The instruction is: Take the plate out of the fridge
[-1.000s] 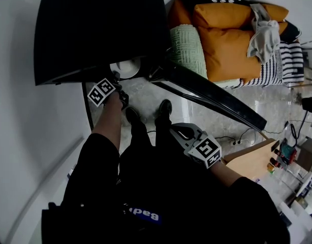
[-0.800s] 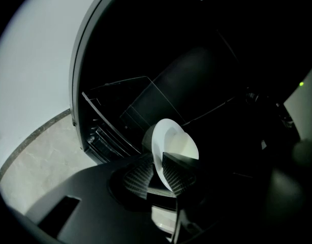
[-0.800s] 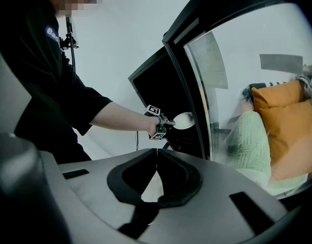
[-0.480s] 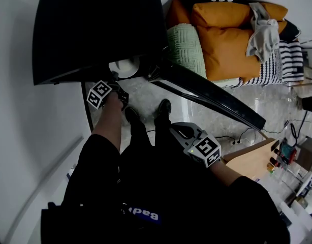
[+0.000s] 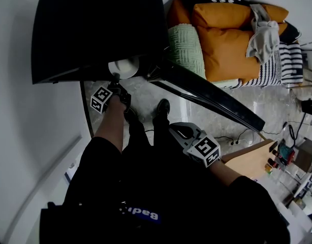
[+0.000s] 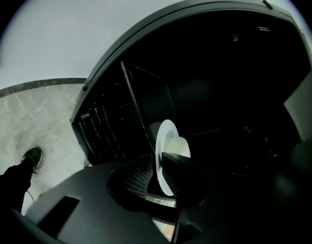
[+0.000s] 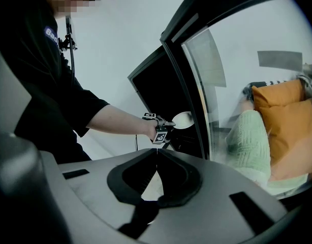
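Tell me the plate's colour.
The plate is plain white, clearest in the left gripper view.

Black fridge (image 5: 95, 29) at upper left, door (image 5: 212, 98) swung open toward right. White plate (image 5: 124, 66) shows at fridge's lower edge. Left tool (image 5: 115, 80) reaches up, tip at plate's near rim. Right tool (image 5: 177, 131) held low beside person's legs, apart from plate. Orange cushions (image 5: 232, 34) and green cushion (image 5: 188, 50) lie beyond door.

White plate (image 6: 167, 136), on edge, in left tongs (image 6: 161, 162), fridge (image 6: 222, 60) open
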### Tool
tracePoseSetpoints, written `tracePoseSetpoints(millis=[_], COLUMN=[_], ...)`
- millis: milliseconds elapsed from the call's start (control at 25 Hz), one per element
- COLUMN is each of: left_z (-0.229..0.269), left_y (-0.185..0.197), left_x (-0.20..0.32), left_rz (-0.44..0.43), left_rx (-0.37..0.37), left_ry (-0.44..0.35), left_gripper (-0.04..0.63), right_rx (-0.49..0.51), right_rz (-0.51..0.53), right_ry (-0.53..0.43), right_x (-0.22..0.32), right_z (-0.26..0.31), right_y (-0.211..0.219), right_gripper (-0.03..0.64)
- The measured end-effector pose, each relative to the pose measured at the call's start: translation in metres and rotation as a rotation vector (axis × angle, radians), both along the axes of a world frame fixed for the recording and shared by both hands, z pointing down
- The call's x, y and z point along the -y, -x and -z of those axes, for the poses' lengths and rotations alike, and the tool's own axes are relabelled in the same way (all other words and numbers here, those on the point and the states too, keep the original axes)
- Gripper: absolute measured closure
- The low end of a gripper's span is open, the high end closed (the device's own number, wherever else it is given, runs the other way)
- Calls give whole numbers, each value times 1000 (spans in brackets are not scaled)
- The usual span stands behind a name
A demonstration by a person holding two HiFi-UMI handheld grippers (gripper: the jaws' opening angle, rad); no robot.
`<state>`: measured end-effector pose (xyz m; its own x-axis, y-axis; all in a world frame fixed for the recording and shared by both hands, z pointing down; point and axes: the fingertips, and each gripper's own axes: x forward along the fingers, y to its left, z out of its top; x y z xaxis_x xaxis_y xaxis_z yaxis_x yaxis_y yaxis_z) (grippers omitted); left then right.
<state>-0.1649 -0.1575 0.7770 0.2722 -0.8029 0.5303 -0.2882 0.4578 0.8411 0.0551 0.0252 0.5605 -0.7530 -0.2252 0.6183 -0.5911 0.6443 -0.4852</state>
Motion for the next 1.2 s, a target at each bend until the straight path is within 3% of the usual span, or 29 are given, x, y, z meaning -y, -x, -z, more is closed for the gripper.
tracePoseSetpoints(millis=[200,360,600,1200], left_z=[1,3,11,23], left_y=[0,-5,-7,4], left_x=[6,5,4,-10], left_rz=[-5,9,32,52], left_rx=[-22,-90,-165,-194], left_ry=[-1,-3,-79,-213], left_gripper=[552,560,578,578], right_rx=[-3,-2,7,-1], right_rz=[-7,-10,-1,26], right_ry=[12,18,21,-1], right_x=[1,1,1,3], right_z=[0,0,0,-2], right_y=[-2,-3,-1,5], right_gripper=[609,609,609,609])
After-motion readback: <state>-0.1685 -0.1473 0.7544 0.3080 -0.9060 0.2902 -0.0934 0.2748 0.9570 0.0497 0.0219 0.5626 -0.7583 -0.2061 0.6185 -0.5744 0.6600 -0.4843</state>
